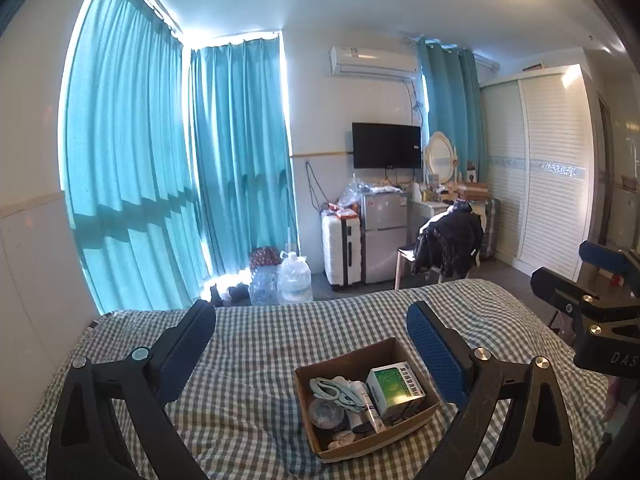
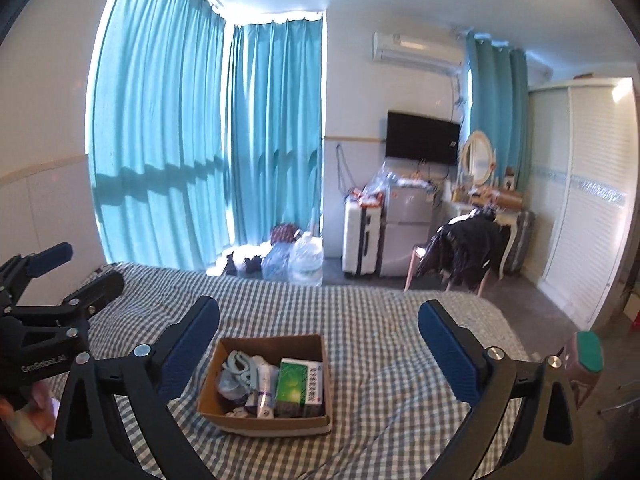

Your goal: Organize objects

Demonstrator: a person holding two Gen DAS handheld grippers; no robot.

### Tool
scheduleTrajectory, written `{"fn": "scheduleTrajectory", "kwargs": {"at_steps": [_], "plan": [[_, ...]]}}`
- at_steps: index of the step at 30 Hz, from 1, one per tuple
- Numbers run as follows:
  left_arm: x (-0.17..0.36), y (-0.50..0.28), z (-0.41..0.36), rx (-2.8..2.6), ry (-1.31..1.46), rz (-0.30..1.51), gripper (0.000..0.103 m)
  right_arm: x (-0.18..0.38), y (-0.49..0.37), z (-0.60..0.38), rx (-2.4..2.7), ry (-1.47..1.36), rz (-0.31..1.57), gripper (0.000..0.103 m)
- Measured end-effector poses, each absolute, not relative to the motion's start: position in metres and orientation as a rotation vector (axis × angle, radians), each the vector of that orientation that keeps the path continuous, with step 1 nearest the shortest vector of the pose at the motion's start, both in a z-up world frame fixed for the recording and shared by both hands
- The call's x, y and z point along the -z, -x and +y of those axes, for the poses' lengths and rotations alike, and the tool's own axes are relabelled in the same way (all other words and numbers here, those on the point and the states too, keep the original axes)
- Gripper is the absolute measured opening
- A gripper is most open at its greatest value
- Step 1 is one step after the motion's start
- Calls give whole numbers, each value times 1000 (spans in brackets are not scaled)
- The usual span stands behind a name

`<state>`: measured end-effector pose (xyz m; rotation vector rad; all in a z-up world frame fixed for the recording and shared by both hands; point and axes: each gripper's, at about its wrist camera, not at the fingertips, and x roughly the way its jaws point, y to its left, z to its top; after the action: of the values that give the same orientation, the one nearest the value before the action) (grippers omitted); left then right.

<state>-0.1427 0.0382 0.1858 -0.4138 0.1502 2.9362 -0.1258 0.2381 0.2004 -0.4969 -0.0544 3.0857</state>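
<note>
A brown cardboard box (image 1: 344, 362) sits on the checked bed (image 1: 260, 344). It holds a green medicine box (image 1: 394, 386), pale blue hooks (image 1: 332, 388), a white tube (image 1: 370, 404) and other small items. My left gripper (image 1: 312, 340) is open and empty, held above and short of the box. My right gripper (image 2: 318, 334) is open and empty, above the same box (image 2: 224, 414), whose green medicine box (image 2: 298, 384) shows too. The right gripper also shows in the left wrist view (image 1: 576, 276); the left one shows in the right wrist view (image 2: 76, 268).
Beyond the bed's far edge stand water jugs (image 1: 294, 278), a white suitcase (image 1: 342, 248), a small fridge (image 1: 384, 236), a chair with dark clothes (image 1: 448, 244) and a white wardrobe (image 1: 552, 168). Teal curtains (image 1: 160, 168) cover the left wall. A teal-topped object (image 2: 590, 352) sits at the bed's right.
</note>
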Motion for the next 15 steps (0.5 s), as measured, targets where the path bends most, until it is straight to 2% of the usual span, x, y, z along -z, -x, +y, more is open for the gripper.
{"fn": "scheduleTrajectory", "kwargs": {"at_steps": [4, 7, 15], "plan": [[-175, 124, 37, -2934, 399, 114, 101, -190, 103, 235, -3054, 377, -119, 103], [-160, 118, 37, -2930, 398, 97, 101, -171, 92, 236, -3037, 348, -101, 103], [-108, 105, 26, -2985, 380, -9, 102, -107, 97, 234, -3061, 457, -17, 103]]}}
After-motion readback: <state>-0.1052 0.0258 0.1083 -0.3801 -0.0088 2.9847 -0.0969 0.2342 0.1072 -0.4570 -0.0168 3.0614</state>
